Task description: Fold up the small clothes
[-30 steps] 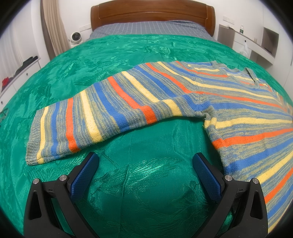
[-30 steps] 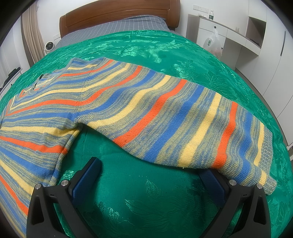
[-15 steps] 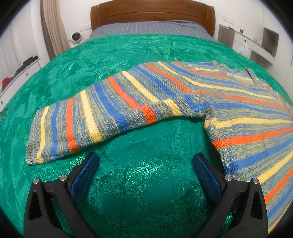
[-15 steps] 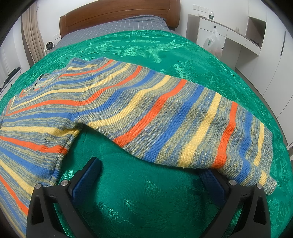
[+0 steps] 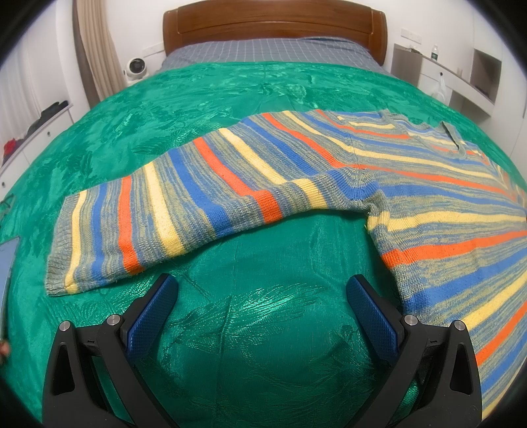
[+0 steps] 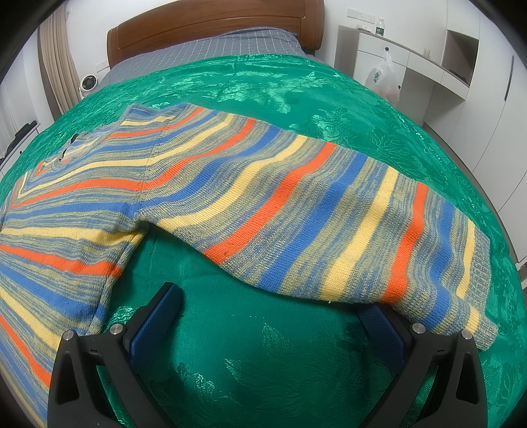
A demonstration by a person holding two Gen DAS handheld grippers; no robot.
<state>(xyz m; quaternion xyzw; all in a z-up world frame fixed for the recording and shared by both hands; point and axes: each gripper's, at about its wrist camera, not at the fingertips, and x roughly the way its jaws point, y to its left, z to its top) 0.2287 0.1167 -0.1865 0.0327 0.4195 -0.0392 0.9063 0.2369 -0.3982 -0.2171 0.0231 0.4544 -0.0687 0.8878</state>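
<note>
A knit sweater striped blue, orange, yellow and grey (image 5: pixel 411 171) lies flat on the green bedspread (image 5: pixel 263 329) with both sleeves spread out. Its left sleeve (image 5: pixel 158 217) reaches to the left, cuff just beyond my left gripper (image 5: pixel 262 289), which is open and empty over bare bedspread. In the right wrist view the right sleeve (image 6: pixel 346 224) stretches to the right. My right gripper (image 6: pixel 270 299) is open; the sleeve's lower edge covers the tip of its right finger (image 6: pixel 382 326).
The wooden headboard (image 5: pixel 273 26) and grey checked sheet (image 5: pixel 270 49) are at the far end. A small white fan (image 5: pixel 135 67) stands left of the bed. White cabinets and a plastic bag (image 6: pixel 382 79) are to the right.
</note>
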